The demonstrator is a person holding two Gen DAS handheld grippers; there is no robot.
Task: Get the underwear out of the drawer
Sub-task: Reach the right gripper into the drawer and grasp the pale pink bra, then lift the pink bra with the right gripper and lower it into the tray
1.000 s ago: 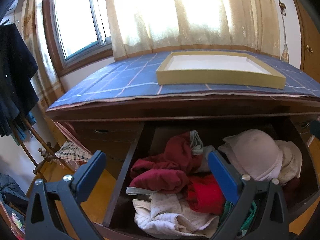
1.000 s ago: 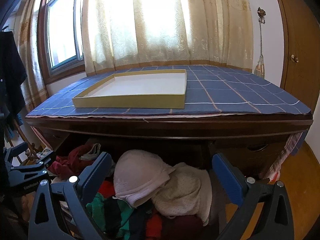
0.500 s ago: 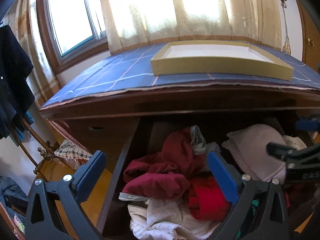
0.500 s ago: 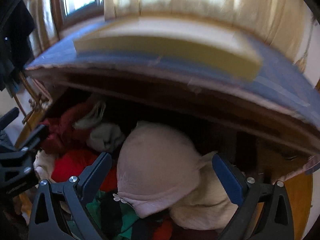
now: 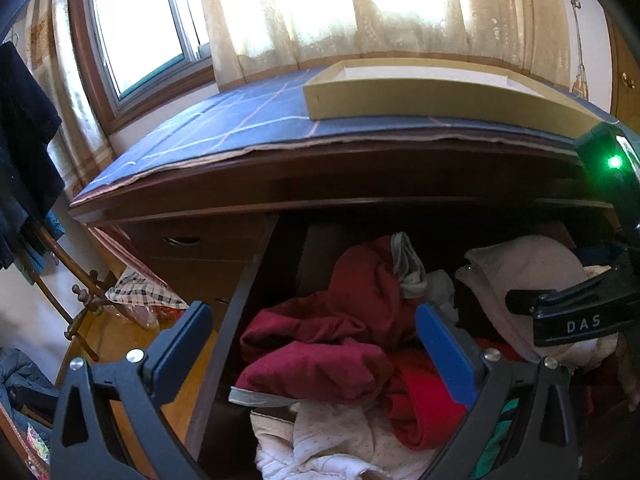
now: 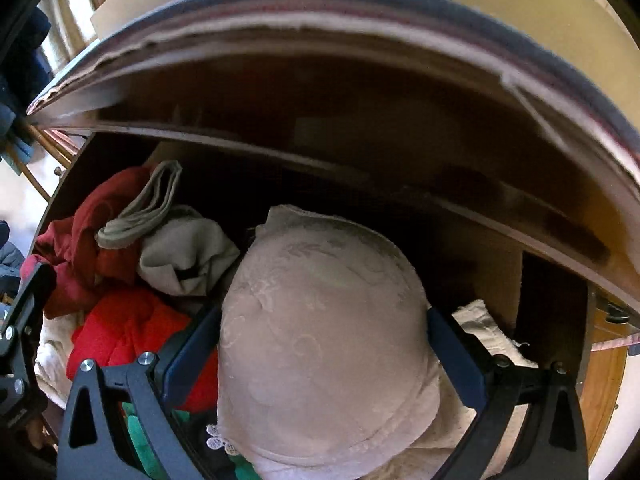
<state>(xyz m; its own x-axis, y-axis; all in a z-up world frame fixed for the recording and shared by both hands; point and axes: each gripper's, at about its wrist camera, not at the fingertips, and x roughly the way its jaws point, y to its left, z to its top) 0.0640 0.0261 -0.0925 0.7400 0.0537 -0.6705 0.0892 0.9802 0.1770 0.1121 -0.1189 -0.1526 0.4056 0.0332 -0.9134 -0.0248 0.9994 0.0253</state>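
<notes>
Sunlit curtains and a window stand behind a dark wooden dresser whose tabletop (image 5: pixel 248 128) carries a blue checked cloth and a shallow yellow box (image 5: pixel 432 100); its drawer (image 5: pixel 244 292) is pulled out below.

Nearest us in the right wrist view, the right tongs (image 6: pixel 320 348) are spread wide, blue pads on either side of a pale pink lace bra (image 6: pixel 320 320), the piece of underwear we judge is being taken. It sits on top of the heap at the right of the drawer. The pads look close to its flanks, but we cannot tell whether they touch, and nothing is gripped yet.

To do this well, we would close slowly on the padded cup, gather enough fabric that it cannot slip, then lift straight up and toward us so it clears the dresser edge hanging over it.

Straps may be snagged below in the red garment (image 6: pixel 128 332) or the grey sock (image 6: pixel 152 204) further left, so we should watch for them dragging along.

The left tongs (image 5: pixel 312 344) hover open and empty over the dark red clothes (image 5: pixel 332 344) at the drawer's left, ready to hold the pile down.
</notes>
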